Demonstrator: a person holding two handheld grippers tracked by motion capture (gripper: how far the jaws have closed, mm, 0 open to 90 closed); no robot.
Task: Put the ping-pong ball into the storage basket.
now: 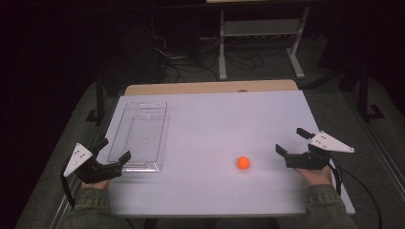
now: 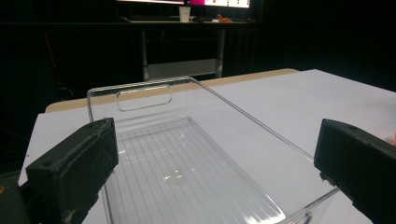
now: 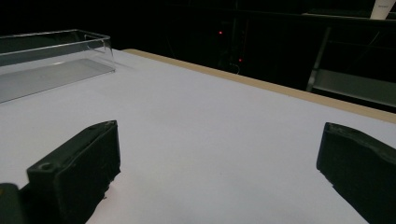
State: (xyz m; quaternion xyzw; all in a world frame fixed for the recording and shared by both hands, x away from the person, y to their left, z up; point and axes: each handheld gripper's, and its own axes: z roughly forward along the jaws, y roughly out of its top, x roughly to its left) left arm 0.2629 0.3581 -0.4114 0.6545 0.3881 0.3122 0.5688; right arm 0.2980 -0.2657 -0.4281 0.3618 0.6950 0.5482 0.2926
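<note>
I held my left claw (image 1: 113,149) at the near left corner of the bench (image 1: 215,119), jaws spread wide and gripping nothing, its tips just beside the near end of the clear tray (image 1: 138,136). In the left gripper view that tray (image 2: 187,154) lay between and beyond my jaws, empty, its ribbed floor bare and its far wall cut with a handle slot. My right claw (image 1: 292,143) hovered at the near right, also released and empty, jaws wide and pointing across the white surface toward the far left; in the right gripper view I saw only the bench (image 3: 210,130) between the jaws and the tray (image 3: 56,60) far off at the upper left.

The orange ball (image 1: 243,162) sat on the bench to the left of my right claw, near it but apart, and well away from the tray. I judged the work to be getting that ball into the tray, with nothing begun yet.

To do it well, I would swing the right claw toward the ball so it lay centred between the jaws, come down low, and close slowly, since a ball rolls off at the least nudge from one jaw. I would keep the left claw off the tray rim so the light tray did not slide
</note>
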